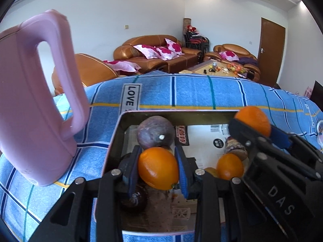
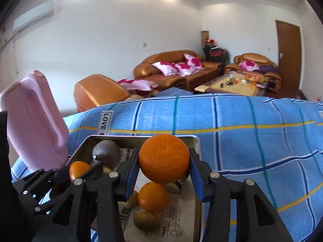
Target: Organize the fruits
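A: Any writing? 
B: "LOVE" on the blue cloth (image 1: 181, 92). My left claw (image 1: 158, 167) grips a small orange (image 1: 158, 168) over the tin (image 1: 121, 121); my right claw (image 2: 164, 159) clamps a bigger orange (image 2: 164, 158) above it.

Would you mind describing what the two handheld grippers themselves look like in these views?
Both are alike: the left gripper and right gripper have matte black angular plastic linkage frames, silver round pivot pins and blue pads lining the fingers. White "DAS" lettering marks the right gripper's body in the left wrist view. No cables, hands or sleeves show.
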Demonstrator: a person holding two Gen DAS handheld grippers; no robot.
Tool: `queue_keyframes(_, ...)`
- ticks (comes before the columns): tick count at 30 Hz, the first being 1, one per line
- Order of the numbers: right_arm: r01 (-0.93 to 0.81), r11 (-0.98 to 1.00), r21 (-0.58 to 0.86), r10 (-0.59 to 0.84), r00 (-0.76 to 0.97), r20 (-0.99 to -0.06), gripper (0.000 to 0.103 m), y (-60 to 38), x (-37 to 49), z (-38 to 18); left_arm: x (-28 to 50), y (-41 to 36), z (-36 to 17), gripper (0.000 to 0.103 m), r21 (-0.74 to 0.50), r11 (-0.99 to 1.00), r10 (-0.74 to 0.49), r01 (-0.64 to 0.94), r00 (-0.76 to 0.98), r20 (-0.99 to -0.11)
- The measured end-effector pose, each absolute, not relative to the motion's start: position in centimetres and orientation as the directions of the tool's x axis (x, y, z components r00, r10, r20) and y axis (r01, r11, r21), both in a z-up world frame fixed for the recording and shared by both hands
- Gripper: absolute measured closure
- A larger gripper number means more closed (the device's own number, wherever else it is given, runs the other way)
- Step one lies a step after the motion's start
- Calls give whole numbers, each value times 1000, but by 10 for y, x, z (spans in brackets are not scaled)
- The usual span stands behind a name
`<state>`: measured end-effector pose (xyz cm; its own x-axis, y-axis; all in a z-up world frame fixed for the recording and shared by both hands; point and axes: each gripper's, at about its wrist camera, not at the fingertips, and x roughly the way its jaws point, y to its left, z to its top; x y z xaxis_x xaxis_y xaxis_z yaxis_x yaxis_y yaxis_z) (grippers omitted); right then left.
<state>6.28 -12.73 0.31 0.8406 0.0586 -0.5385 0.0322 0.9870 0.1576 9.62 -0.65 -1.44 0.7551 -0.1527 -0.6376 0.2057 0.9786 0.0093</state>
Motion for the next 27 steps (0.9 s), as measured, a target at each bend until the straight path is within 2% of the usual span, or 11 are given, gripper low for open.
queue_keyframes(7, -37, 964, 264, 187, 800, -570, 53, -128, 71, -7, 97, -11, -15, 64, 31, 975, -148, 219, 750, -644)
queue_keyframes(8, -41, 961, 275, 196, 801, -566, 53, -129, 70, -8, 97, -10, -15, 56, 31, 976, -144, 213, 750, -646)
queue_keyframes(9, -47, 956, 290, 209, 802, -560, 51, -129, 70, -9, 98, -9, -15, 42, 30, 978, -138, 206, 751, -646)
queue_keyframes(10, -47, 953, 300, 213, 806, -552, 49, -130, 69, -8, 98, -9, -15, 34, 28, 979, -135, 200, 752, -646)
queue_keyframes(11, -47, 952, 303, 213, 811, -545, 43, -131, 68, -7, 97, -8, -14, 22, 22, 981, -135, 194, 755, -642)
queue_keyframes(12, -48, 951, 306, 214, 816, -537, 39, -131, 67, -6, 96, -7, -13, 15, 15, 981, -142, 196, 758, -637)
queue_keyframes(15, -44, 947, 317, 202, 850, -487, 39, -134, 58, 1, 91, -6, -10, 2, 15, 981, -143, 192, 778, -612)
queue_keyframes(19, 61, 958, 280, 62, 911, -408, 39, -144, 42, 17, 82, -6, -2, 0, 41, 985, -119, 169, 826, -551)
queue_keyframes(22, 145, 962, 232, -46, 922, -385, 30, -149, 30, 23, 75, -4, 3, 0, 59, 990, -84, 130, 863, -498)
queue_keyframes(27, 173, 973, 153, -105, 922, -372, 29, -145, 18, 19, 59, 1, 9, 0, 52, 992, -78, 111, 898, -434)
